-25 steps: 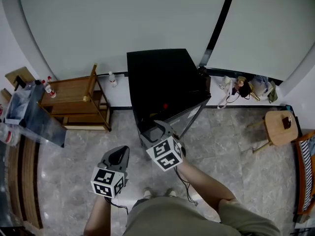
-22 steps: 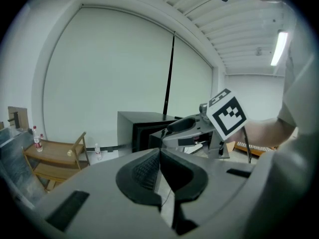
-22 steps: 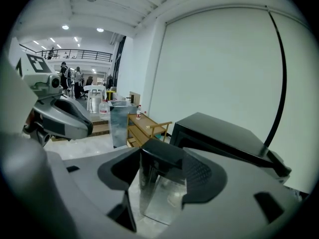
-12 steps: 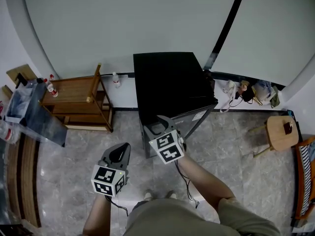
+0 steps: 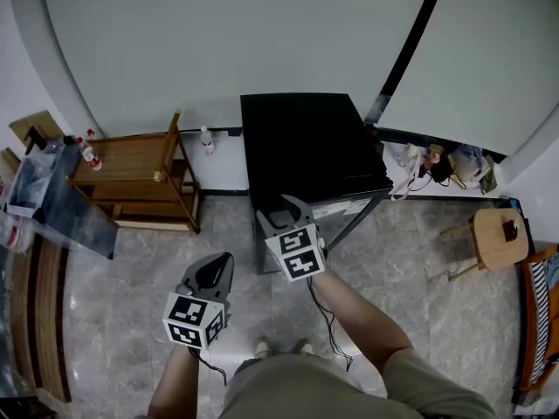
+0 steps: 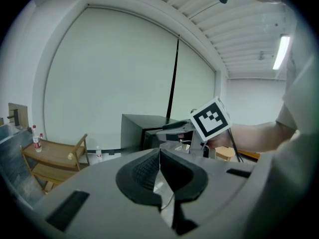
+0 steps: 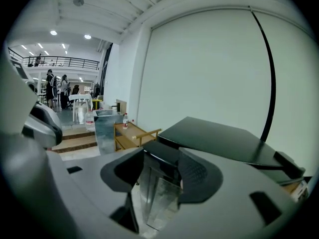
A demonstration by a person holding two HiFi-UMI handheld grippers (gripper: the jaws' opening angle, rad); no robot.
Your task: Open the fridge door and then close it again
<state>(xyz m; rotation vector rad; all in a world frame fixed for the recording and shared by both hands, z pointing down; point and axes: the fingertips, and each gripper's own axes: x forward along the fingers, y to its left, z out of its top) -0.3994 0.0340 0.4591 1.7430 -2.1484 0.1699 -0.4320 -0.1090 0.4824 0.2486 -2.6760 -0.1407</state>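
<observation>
A black mini fridge (image 5: 310,142) stands against the white wall. Its door (image 5: 349,208) is swung nearly flush with the cabinet. My right gripper (image 5: 281,209) is at the door's free left edge. In the right gripper view the door's top corner (image 7: 160,176) fills the gap between the jaws of the right gripper (image 7: 162,166). Those jaws have just been closing on that edge. My left gripper (image 5: 215,274) hangs lower left over the floor, shut with nothing in it. In the left gripper view the left gripper (image 6: 160,156) points at the fridge (image 6: 134,128).
A wooden cart (image 5: 131,160) with small bottles stands left of the fridge, and a metal bench (image 5: 57,203) lies further left. A round wooden stool (image 5: 493,225) and a heap of bags (image 5: 437,160) sit at the right. The floor is grey tile.
The fridge door has swung from standing ajar to nearly closed, and my right gripper has moved with its edge toward the cabinet. The left gripper has hardly shifted.
</observation>
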